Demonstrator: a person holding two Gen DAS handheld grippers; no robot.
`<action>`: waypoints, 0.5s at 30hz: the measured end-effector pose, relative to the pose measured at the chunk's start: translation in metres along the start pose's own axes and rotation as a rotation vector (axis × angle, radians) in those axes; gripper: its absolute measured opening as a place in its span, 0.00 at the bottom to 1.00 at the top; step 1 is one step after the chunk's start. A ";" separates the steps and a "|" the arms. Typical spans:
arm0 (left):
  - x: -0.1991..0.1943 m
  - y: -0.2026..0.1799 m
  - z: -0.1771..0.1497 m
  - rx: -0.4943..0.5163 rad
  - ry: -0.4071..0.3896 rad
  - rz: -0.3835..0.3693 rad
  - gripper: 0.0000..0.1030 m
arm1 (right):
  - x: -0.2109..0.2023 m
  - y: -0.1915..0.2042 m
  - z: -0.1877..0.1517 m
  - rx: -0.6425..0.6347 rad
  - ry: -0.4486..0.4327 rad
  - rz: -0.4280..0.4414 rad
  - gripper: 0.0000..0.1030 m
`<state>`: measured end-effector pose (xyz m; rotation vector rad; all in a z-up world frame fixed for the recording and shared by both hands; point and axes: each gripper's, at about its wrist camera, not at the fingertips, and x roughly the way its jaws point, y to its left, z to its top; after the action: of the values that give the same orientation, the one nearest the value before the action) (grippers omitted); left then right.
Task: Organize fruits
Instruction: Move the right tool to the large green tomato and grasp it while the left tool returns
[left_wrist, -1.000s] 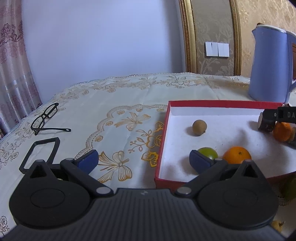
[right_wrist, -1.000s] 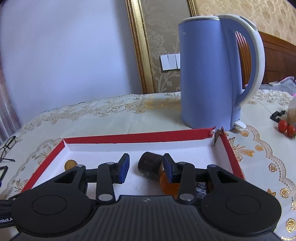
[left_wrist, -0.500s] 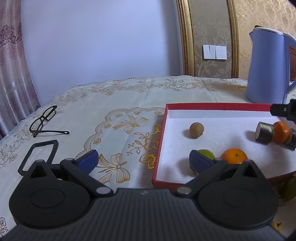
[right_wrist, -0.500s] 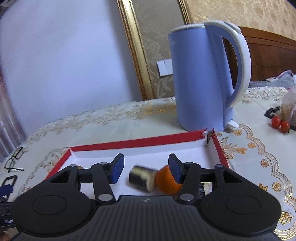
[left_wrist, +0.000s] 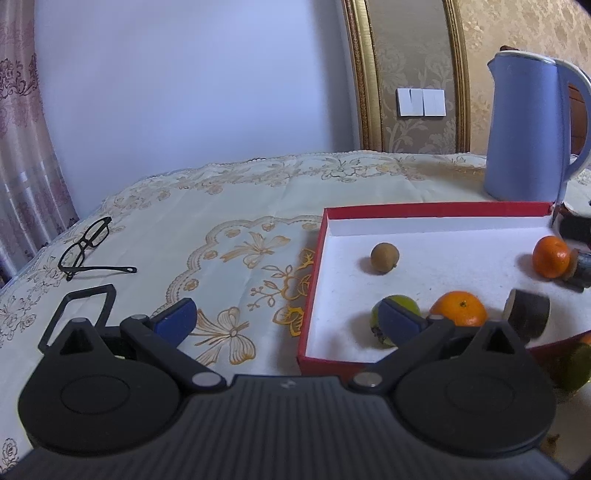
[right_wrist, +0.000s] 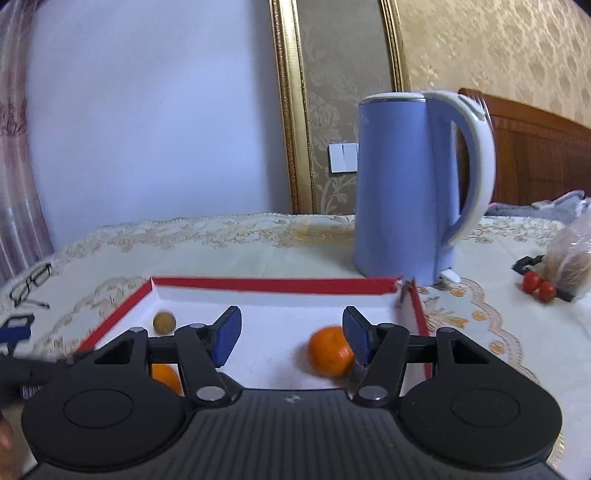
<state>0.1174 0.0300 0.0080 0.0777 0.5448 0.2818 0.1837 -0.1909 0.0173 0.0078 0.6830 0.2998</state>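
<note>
A red box (left_wrist: 436, 209) with a white floor holds a brown round fruit (left_wrist: 385, 257), a green fruit (left_wrist: 404, 303), two oranges (left_wrist: 458, 314) (left_wrist: 551, 256) and a dark cut cylinder (left_wrist: 528, 319). A second dark piece (left_wrist: 578, 271) lies by the far orange. My left gripper (left_wrist: 288, 320) is open over the cloth and the box's left wall, holding nothing. My right gripper (right_wrist: 291, 339) hovers over the box (right_wrist: 277, 285) with its jaws opening. An orange (right_wrist: 328, 350) lies beside its right pad, not pressed. The brown fruit (right_wrist: 164, 322) and the other orange (right_wrist: 166, 378) show at the left.
A blue kettle (right_wrist: 406, 184) stands just behind the box. Glasses (left_wrist: 85, 251) and a black loop (left_wrist: 77, 314) lie on the cloth at the left. Cherry tomatoes (right_wrist: 537, 286) and a bag (right_wrist: 569, 258) sit at the right. A green fruit (left_wrist: 574, 365) lies outside the box's near corner.
The right gripper opened and let go of the dark cylinder, which rolled toward the box's near wall. That gripper rose and drew back. The left gripper stayed put.
</note>
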 end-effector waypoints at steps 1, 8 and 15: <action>-0.004 0.002 -0.001 -0.008 -0.001 -0.012 1.00 | -0.006 -0.001 -0.004 -0.003 -0.004 0.004 0.58; -0.033 -0.003 -0.022 0.011 -0.014 -0.107 1.00 | -0.041 -0.024 -0.038 0.086 -0.017 0.066 0.58; -0.040 -0.021 -0.032 0.092 -0.049 -0.141 1.00 | -0.052 -0.033 -0.038 0.091 -0.017 0.167 0.58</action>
<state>0.0728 -0.0020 -0.0027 0.1339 0.5120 0.1171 0.1305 -0.2407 0.0168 0.1550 0.6802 0.4286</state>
